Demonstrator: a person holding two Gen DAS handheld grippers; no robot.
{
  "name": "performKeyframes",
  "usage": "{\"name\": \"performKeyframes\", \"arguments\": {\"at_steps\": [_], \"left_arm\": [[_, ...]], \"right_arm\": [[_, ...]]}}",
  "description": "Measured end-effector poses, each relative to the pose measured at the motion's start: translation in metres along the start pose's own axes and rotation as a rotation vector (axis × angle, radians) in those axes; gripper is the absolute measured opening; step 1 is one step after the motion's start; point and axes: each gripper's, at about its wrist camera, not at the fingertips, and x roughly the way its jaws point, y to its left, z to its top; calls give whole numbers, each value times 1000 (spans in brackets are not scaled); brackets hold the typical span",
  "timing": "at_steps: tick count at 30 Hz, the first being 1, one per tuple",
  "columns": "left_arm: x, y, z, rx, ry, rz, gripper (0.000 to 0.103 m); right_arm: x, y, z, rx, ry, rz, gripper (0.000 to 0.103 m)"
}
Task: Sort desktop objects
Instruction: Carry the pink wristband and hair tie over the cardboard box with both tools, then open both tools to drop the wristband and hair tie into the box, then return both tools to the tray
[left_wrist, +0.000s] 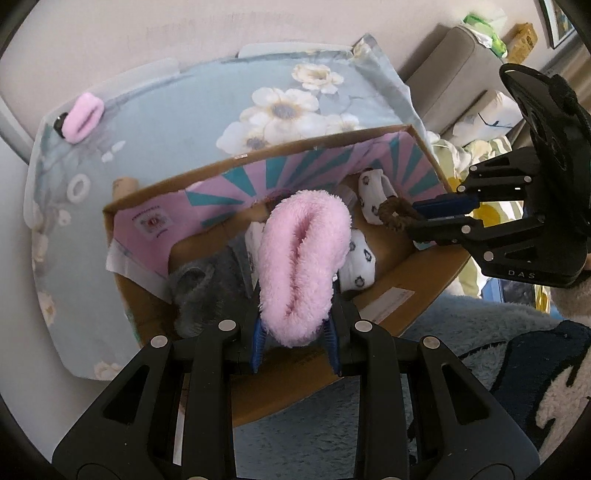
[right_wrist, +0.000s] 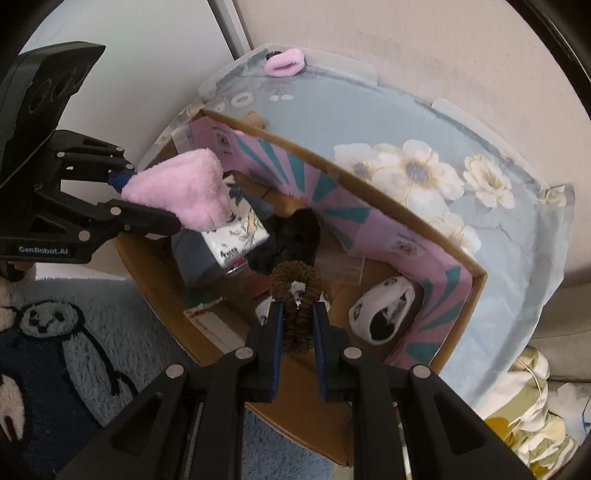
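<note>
Writing: the left gripper (right_wrist: 127, 177) body read "GenRobot.AI" in the right wrist view; the right gripper (left_wrist: 413, 216) showed "DAS" in the other view. Print on the pink liner was too small to read.
Left tool: clamped on a fluffy pink scrunchie (left_wrist: 303, 266), hanging over the cardboard box (left_wrist: 406, 295).
Right tool: pinched tight on a brown hair tie (right_wrist: 295, 310), also above the box.
Box: pink and teal striped lining, stuff already in there, like a white patterned sock bundle (right_wrist: 384, 314), a printed tissue pack (right_wrist: 240, 229), something grey and fuzzy (left_wrist: 207, 291) and a black scrunchie (right_wrist: 295, 229).
Surface: pale blue floral cloth (left_wrist: 207, 110) over the table, with another pink scrunchie (left_wrist: 83, 116) way back by the edge.
Room: plain wall behind, fuzzy blue rug (right_wrist: 74, 332) with a cartoon figure below.
</note>
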Motion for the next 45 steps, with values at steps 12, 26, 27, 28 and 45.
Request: {"name": "performKeyframes", "arguments": {"at_steps": [12,26,27,28,45], "left_arm": [[8,-9,1,22,40,18,29],[4,-8,7,8,38,49,103],[3,-7,8,5,36,51,103],[1,-6,9,1,34,51,103],[-31,31,15,-116,-51,30,103]], "right_arm": [[1,-2,-2,16,-5,9,19],[17,-11,-2,41,87,22,97],[18,-10,-2,32,90,24,102],[17,-8,-2,19,88,26,102],[-8,-21,8,17,25,22,102]]}}
